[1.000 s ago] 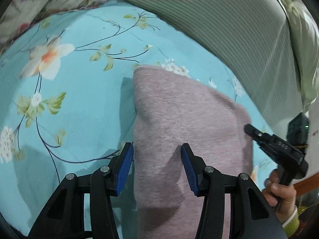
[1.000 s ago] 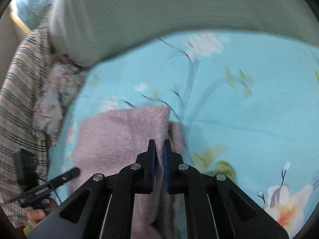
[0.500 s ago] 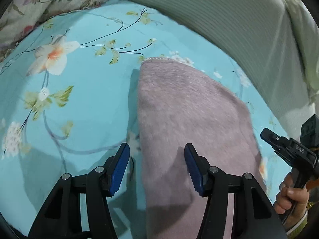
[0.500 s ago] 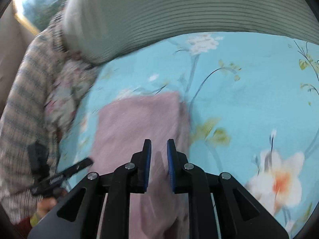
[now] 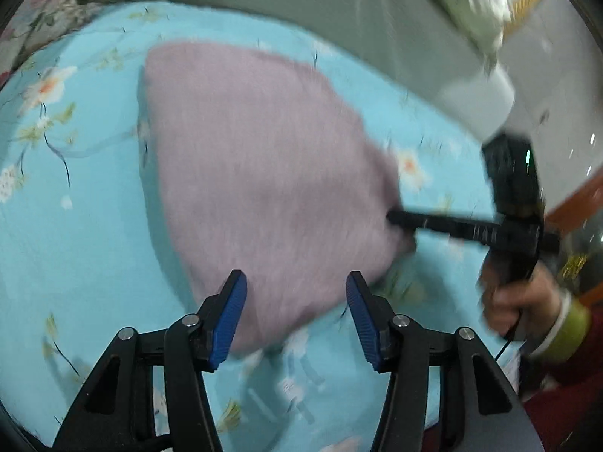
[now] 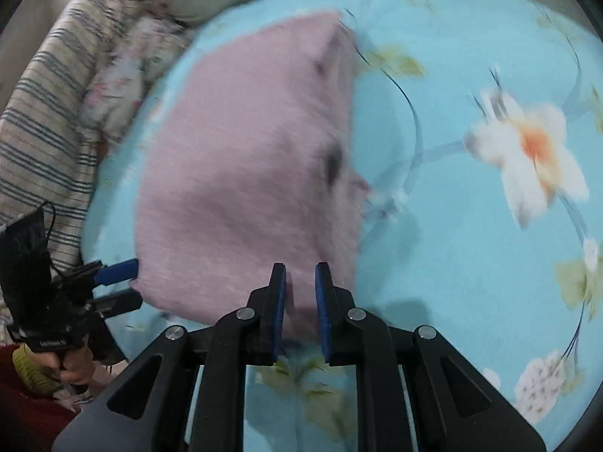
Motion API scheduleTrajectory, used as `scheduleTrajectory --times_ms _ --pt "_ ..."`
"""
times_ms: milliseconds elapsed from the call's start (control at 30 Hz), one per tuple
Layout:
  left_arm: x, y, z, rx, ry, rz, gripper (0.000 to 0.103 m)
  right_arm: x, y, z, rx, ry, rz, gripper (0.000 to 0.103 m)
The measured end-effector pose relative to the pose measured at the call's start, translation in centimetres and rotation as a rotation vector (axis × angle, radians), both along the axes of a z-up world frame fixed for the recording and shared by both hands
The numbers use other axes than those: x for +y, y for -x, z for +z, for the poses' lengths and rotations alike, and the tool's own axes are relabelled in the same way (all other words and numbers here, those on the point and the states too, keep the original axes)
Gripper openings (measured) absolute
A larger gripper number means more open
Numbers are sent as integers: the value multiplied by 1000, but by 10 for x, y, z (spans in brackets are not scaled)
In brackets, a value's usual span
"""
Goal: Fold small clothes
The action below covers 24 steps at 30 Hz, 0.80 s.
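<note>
Turquoise floral bedsheet point(image 5: 94, 233) – folded pink garment point(image 5: 264, 158) lying flat at centre. Left tool point(image 5: 296, 314) over near edge, closing, nothing gripped. Right tool point(image 6: 300, 301) narrowly parted at garment's side – pads clear of cloth.

pink garments: one, a folded piece of pink cloth point(image 5: 260, 173) point(image 6: 241, 173)
grippers: two, the left gripper point(image 5: 296, 314) point(image 6: 117, 284) and the right gripper point(image 6: 300, 301) point(image 5: 399, 220)
blue pads: two on each gripper, four in all
hands in view: two, the right hand point(image 5: 516, 297) and the left hand point(image 6: 75, 371)
floral blue sheets: one sheet point(image 5: 75, 245) point(image 6: 452, 263)
large orange-centred flowers: one in each view
striped cloths: one striped cloth point(image 6: 49, 113)
</note>
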<state>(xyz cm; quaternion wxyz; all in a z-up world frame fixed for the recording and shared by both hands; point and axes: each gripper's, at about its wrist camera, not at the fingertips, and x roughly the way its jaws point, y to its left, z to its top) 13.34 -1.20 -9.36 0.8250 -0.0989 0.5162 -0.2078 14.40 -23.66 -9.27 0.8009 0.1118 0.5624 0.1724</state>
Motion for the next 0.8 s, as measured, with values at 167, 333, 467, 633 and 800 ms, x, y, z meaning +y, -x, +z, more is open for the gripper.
scheduleTrajectory --times_ms 167,333,467,633,800 --pt "8 2 -27 26 -47 27 51 7 5 1 -43 44 -3 16" --pt "11 1 -28 40 -35 54 52 8 5 -3 -51 27 -29 15" --pt "16 0 -28 48 -37 61 52 6 11 -5 -66 22 -36 14" --pt "20 0 -28 64 -44 70 52 8 20 20 -104 29 -83 17" --pt "26 5 -17 75 -48 97 52 20 18 49 -164 18 -69 17"
